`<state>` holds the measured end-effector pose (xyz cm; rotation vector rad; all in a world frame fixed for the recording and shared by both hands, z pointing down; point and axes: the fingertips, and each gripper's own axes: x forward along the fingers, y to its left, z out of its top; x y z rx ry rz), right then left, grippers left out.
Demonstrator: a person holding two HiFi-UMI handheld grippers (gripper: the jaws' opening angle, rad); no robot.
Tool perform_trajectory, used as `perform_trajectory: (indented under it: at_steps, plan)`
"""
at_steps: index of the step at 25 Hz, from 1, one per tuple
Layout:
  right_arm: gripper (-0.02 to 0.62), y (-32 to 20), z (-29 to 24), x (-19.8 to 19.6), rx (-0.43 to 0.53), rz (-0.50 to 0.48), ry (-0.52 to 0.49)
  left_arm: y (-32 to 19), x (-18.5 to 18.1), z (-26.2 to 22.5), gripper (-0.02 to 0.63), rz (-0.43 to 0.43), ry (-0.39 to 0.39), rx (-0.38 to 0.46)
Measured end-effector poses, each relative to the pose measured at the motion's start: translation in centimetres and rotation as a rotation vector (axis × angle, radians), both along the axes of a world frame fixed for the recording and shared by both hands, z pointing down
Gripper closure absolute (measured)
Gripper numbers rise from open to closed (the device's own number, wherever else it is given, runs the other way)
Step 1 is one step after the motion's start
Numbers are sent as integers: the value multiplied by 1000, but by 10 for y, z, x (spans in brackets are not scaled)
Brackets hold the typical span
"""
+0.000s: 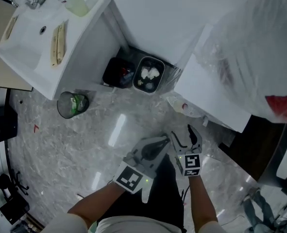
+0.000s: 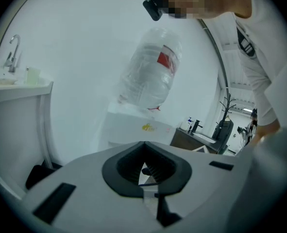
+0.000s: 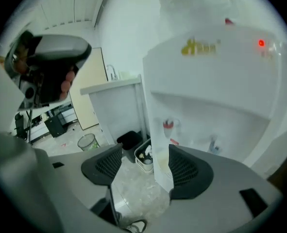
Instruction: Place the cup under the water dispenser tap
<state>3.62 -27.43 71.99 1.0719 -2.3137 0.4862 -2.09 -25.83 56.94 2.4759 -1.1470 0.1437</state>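
A clear cup [image 1: 175, 102] stands at the front of the white water dispenser [image 1: 216, 98], beside its red tap [image 1: 184, 107]. In the right gripper view the cup [image 3: 165, 148] shows only faintly below the red tap [image 3: 168, 124]; a blue tap [image 3: 212, 144] is to the right. My right gripper [image 1: 184, 135] hangs over the floor short of the dispenser, open, with nothing between its fingers [image 3: 189, 171]. Beside it, my left gripper [image 1: 162, 141] is shut and empty. The left gripper view looks up past its closed pads [image 2: 128, 171] at the dispenser's large bottle [image 2: 150, 67].
A white sink unit [image 1: 31, 38] stands at the top left. Below it on the marbled floor is a wire waste basket [image 1: 71, 105]. A black bin [image 1: 118, 73] and a lined bin with tissues [image 1: 148, 74] fill the corner between sink and dispenser. A dark cabinet [image 1: 267, 144] stands right.
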Motion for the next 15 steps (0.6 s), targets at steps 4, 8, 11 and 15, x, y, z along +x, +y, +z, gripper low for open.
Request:
perform_trajectory:
  at_steps: [4, 8, 11, 15]
  plan:
    - [297, 15, -101, -5, 33, 37, -78, 22, 6, -47, 601, 12, -13, -26]
    - [487, 32, -187, 0, 62, 67, -85, 33, 11, -103, 601, 2, -19, -12]
    - [501, 51, -244, 2, 116, 81, -132, 53, 18, -138, 601, 32, -28, -5]
    - [518, 74, -303, 9, 162, 125, -169, 75, 27, -177, 601, 54, -34, -1]
